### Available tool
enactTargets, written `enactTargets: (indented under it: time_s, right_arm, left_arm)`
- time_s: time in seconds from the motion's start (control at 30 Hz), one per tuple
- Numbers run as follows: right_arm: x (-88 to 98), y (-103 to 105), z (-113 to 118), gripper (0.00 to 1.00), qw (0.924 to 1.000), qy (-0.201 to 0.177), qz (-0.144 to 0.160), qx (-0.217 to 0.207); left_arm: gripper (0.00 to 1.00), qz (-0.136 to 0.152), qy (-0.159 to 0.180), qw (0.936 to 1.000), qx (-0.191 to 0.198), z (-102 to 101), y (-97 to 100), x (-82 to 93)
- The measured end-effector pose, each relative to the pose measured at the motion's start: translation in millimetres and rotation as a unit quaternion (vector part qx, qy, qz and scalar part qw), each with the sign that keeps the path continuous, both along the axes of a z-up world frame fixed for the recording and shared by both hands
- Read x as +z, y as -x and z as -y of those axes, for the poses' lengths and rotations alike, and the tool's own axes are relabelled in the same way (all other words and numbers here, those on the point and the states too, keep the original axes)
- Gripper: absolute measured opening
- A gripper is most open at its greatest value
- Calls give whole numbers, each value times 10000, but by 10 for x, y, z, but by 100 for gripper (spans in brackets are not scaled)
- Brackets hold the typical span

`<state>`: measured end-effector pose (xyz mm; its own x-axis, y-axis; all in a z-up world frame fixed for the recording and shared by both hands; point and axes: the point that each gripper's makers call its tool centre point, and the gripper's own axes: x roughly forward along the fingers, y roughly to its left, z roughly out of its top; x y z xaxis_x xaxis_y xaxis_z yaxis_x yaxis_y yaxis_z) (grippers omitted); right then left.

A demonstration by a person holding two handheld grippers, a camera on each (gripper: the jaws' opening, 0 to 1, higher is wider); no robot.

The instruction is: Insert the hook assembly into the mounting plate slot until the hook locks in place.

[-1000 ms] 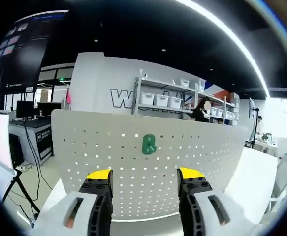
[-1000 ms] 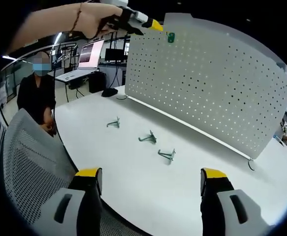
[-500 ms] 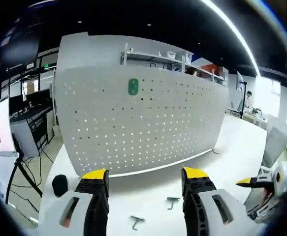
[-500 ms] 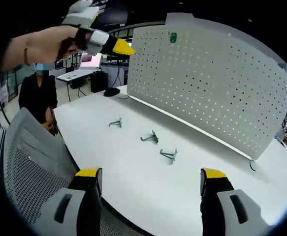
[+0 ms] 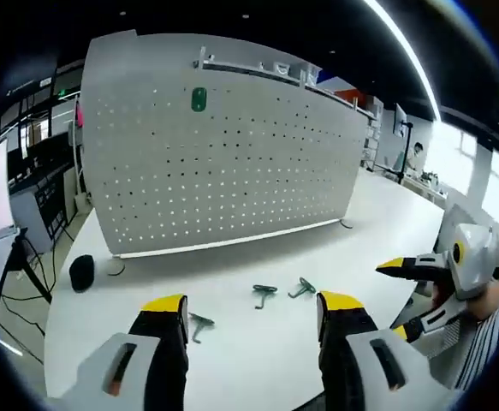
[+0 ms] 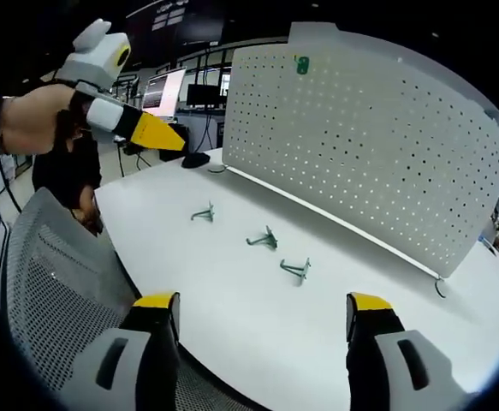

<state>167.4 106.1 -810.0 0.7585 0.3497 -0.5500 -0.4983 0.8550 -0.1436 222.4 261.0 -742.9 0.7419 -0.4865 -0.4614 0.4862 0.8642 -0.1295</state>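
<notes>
On the white table (image 6: 232, 317), three hooks (image 6: 266, 241) before pegboard (image 6: 360, 145), both grippers' fingers spread.

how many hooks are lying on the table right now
3, in a loose row on the white table before the pegboard: left hook, middle hook, right hook. None seems hidden.
</notes>
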Motion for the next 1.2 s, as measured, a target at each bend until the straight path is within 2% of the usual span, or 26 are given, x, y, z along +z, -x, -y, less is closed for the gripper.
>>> enactTargets:
  time_s: [0.13,0.17,0.27,0.4,0.47,0.57,0.7,0.77,0.9,1.0,1.1,1.2]
  right_arm:
    - [16,14,-16,75,9999,-108,-35,-5]
    - [47,12,-37,75,9998,-201,36,16]
    - [31,24,-51,74,9998,-209,-25,48]
    - [-29,49,-76,73,9995,-231,-205,95]
    - [-113,78,-84,73,9985,-267,-465,90]
    - [-135,87,-95,74,9979,-300,-560,113]
    - [-120,66,-100,72,9956,-590,-722,79]
    - [-105,12,-59,68,9948,-640,-794,23]
    - [-89,-135,-6,59,9949,-619,-792,54]
    - [-179,-197,-7,51,9940,-493,-957,205]
    - [-314,-256,-24,47,9922,-334,-1144,362]
    - [-430,-335,-46,37,9902,-270,-1303,421]
  left_arm:
    - [63,-208,251,9995,37,62,135,-83]
    - [63,-230,257,9994,28,69,160,-98]
    - [63,-375,331,9987,71,55,234,-186]
    - [64,-473,363,9982,32,67,307,-241]
    - [65,-546,492,9973,74,64,334,-257]
    - [67,-607,600,9963,128,68,358,-276]
    - [68,-753,758,9942,153,80,412,-352]
    - [68,-731,645,9952,94,79,423,-354]
    - [69,-758,863,9934,76,113,427,-326]
    - [69,-771,835,9935,31,127,440,-340]
    - [70,-711,845,9939,7,150,413,-324]
    - [72,-734,930,9929,73,135,388,-330]
